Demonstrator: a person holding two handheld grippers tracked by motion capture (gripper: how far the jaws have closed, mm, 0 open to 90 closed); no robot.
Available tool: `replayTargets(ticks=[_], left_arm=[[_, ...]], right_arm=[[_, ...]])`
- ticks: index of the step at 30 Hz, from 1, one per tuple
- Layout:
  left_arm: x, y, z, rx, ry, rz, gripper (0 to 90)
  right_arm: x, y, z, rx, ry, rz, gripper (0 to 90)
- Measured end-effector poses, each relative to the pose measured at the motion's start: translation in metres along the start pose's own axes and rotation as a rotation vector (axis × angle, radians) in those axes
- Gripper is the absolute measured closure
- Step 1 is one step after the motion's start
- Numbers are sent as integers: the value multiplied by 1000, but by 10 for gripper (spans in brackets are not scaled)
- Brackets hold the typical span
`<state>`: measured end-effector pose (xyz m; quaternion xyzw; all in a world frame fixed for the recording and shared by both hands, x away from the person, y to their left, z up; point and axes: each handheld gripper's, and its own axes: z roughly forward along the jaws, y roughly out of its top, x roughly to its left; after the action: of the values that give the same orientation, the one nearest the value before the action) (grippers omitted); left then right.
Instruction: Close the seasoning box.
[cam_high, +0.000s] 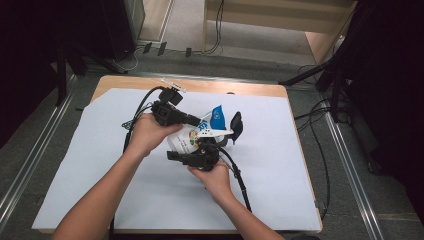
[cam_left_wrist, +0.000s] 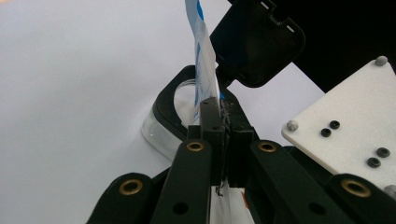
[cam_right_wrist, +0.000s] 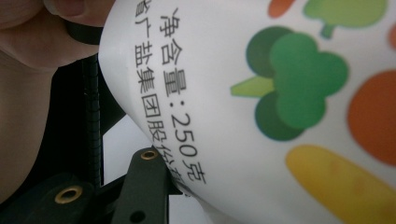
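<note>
Two tools, left tool pinching white pouch edge

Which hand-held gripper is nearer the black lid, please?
Left. The left hand-held gripper pinches the bag right below the lid; the right hand-held gripper sits lower, beneath the bag.

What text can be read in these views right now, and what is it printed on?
"净含量:250克" on the white pouch, beside its vegetable pictures.
"盐集团股份" in the line below it on the same pouch; that line's start and end are cut off.
The pouch's print in the high view is too small to read.
</note>
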<state>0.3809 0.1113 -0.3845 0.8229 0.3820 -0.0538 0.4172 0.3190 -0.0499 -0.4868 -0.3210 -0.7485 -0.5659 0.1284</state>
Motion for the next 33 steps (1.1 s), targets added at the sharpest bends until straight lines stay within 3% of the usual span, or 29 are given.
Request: replayTargets(ticks=[13,18,25,30,33], left_arm=[[1,-3,-2,-7,-17,8,894],[4,-9,-3,-46,-55,4,890],[4,-12,-1,-74,-73,9,885],[2,-15,-1,-86,-55,28,881],[3,-18,-1,-97,-66,22,879]], right_arm=[[2,0,-1,-6,2,-4,695],[4,0,-1,-4,18,-4,697],[3,0,-3,-2,19,-6,698],[2,0,-3,2,19,-11,699],[2,0,-3,7,20,-16,699]])
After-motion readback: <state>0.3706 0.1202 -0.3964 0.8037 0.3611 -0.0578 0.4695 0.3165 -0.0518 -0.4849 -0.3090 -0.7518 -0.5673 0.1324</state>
